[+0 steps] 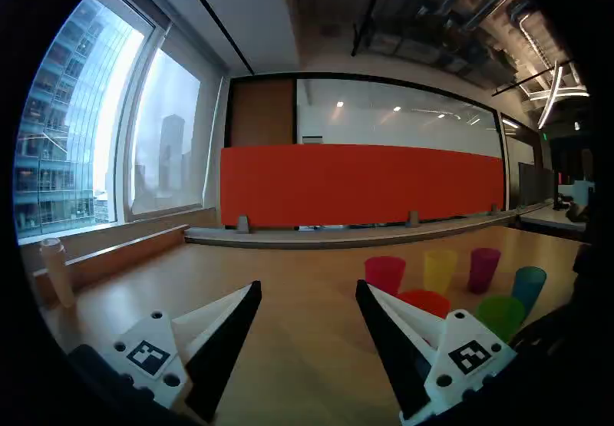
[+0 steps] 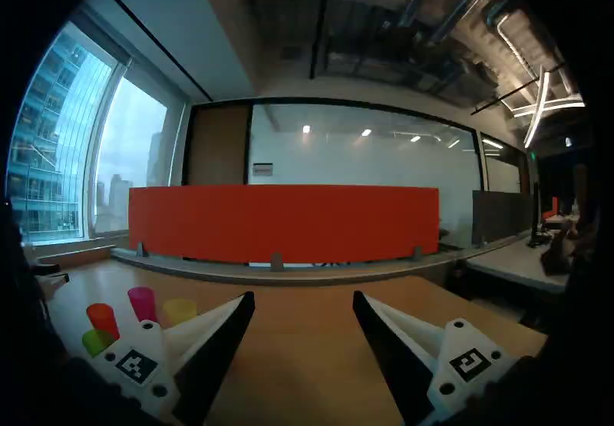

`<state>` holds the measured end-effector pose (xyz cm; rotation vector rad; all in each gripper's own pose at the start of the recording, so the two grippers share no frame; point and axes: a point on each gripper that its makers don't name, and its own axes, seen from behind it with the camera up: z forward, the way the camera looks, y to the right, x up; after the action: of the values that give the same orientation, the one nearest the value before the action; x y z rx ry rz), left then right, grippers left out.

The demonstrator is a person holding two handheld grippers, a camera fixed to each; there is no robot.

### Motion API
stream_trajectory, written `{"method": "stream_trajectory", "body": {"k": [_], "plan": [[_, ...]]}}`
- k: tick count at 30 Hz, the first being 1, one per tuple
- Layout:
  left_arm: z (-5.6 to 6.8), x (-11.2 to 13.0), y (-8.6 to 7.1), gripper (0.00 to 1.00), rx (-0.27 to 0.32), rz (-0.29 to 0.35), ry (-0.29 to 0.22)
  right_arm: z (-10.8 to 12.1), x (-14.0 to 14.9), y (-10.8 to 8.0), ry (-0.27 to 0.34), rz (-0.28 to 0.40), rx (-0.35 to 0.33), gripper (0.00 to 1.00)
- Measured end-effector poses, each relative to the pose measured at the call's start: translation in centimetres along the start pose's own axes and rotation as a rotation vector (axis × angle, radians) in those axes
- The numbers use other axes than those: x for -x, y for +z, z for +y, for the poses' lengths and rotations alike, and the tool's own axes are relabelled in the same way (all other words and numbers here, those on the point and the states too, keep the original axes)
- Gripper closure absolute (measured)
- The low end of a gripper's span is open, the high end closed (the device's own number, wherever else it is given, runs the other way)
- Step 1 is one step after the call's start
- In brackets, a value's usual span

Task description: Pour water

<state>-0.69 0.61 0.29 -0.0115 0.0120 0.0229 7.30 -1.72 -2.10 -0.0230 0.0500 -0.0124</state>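
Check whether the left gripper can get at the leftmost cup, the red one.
Probably yes: the left gripper is open, and only bare table lies between it and the red cup, slightly to its right.

Orange divider panel along the wooden desk, tall windows left, strip lights overhead

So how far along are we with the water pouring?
Nothing looks done yet. The left gripper and right gripper are both open and empty over the table. The coloured cups stand grouped; whether any holds water I cannot tell. Left to do: grasp a container, perhaps the pale bottle by the window ledge, and pour.
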Motion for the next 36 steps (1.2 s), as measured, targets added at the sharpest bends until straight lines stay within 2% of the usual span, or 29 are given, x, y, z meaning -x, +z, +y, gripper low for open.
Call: {"method": "stream_trajectory", "body": {"k": [11, 20, 36], "plan": [[0.0, -0.1, 0.0, 0.09, 0.000, 0.000, 0.001, -0.1, 2.6, 0.6, -0.010, -0.004, -0.008, 0.01], [0.0, 0.0, 0.0, 0.09, 0.000, 0.000, 0.000, -0.1, 3.5, 1.3, -0.010, 0.020, -0.028, 0.01], [-0.1, 0.0, 0.1, 0.09, 0.000, 0.000, 0.001, 1.7, 6.1, 2.0, 0.023, -0.011, -0.022, 0.01]]}}
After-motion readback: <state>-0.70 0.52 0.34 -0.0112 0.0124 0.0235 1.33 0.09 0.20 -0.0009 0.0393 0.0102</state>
